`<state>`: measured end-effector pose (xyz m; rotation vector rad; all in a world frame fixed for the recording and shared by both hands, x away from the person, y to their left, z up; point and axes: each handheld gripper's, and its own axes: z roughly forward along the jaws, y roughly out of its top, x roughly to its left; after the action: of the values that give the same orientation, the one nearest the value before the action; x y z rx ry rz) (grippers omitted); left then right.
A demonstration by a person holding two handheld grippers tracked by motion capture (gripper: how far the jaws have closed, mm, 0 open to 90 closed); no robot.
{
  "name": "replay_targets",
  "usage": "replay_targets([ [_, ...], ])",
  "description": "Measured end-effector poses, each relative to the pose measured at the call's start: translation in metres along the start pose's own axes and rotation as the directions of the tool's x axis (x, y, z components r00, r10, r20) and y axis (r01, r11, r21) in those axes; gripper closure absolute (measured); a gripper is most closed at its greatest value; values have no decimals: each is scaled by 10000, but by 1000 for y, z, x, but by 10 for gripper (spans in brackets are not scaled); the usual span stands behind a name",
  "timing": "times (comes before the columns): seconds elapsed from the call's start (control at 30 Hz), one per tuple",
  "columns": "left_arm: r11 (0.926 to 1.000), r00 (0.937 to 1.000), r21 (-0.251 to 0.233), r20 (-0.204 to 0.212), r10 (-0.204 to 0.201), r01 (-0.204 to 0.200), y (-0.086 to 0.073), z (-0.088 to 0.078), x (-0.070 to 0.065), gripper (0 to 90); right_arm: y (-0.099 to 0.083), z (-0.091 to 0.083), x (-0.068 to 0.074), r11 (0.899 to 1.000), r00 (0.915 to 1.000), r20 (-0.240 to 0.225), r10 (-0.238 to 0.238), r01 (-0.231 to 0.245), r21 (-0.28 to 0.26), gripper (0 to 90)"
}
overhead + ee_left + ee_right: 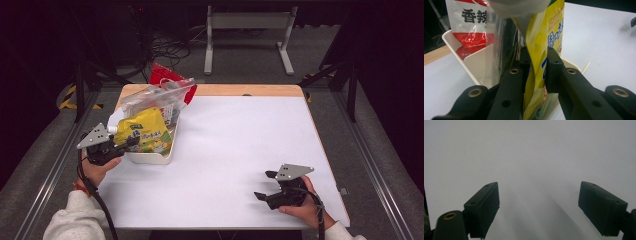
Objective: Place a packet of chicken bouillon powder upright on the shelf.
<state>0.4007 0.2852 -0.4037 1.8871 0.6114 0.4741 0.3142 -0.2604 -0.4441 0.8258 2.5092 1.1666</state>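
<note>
Nearest the person, at the lower right of the high view, the right gripper is held low over the white surface by a hand in a pale sleeve. Its jaws are spread wide with nothing between them — in the right gripper view, bare white surface is seen in the gap.

At the left edge of the surface the left gripper is held by the other hand, and its jaws are closed on the yellow pouch. In the left gripper view the pads are seen pressed against both faces of the pouch's creased edge, which runs upright between them.

The yellow pouch stands in a cream tray at the surface's left side, its grey cap turned toward the gripper. Behind it in the same tray a clear plastic bag is propped — and farther back a red-and-white packet rises past the wooden far rim of the surface.

Beyond the surface, a grey metal frame and loose cables are seen on the dark floor.
</note>
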Motion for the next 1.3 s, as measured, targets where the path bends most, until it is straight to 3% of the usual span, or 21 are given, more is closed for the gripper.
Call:
replay_targets([
  [0.43, 9997, 9999, 224, 95, -113, 111, -5, 2, 1, 814, 1, 0, 1, 10000, 10000, 3, -42, 42, -13, 175],
  [0.7, 9995, 9995, 68, 45, -322, 322, -7, 1, 0, 787, 1, -1, 1, 9999, 9999, 43, -100, 100, -46, 175],
  [1.0, 9992, 9974, -116, -605, -398, 391, -3, -5, -7, 726, 1, -2, 0, 9999, 9999, 37, -131, 131, -55, 175],
  [1.17, 9984, 9929, -174, -1060, -548, 532, -2, -11, -11, 629, 2, -2, 0, 9999, 9999, 43, -116, 116, -74, 175],
  [1.3, 9963, 9839, -262, -1572, -849, 818, -2, -17, -18, 551, 3, -3, 0, 9999, 9999, 34, -129, 130, -95, 175],
])
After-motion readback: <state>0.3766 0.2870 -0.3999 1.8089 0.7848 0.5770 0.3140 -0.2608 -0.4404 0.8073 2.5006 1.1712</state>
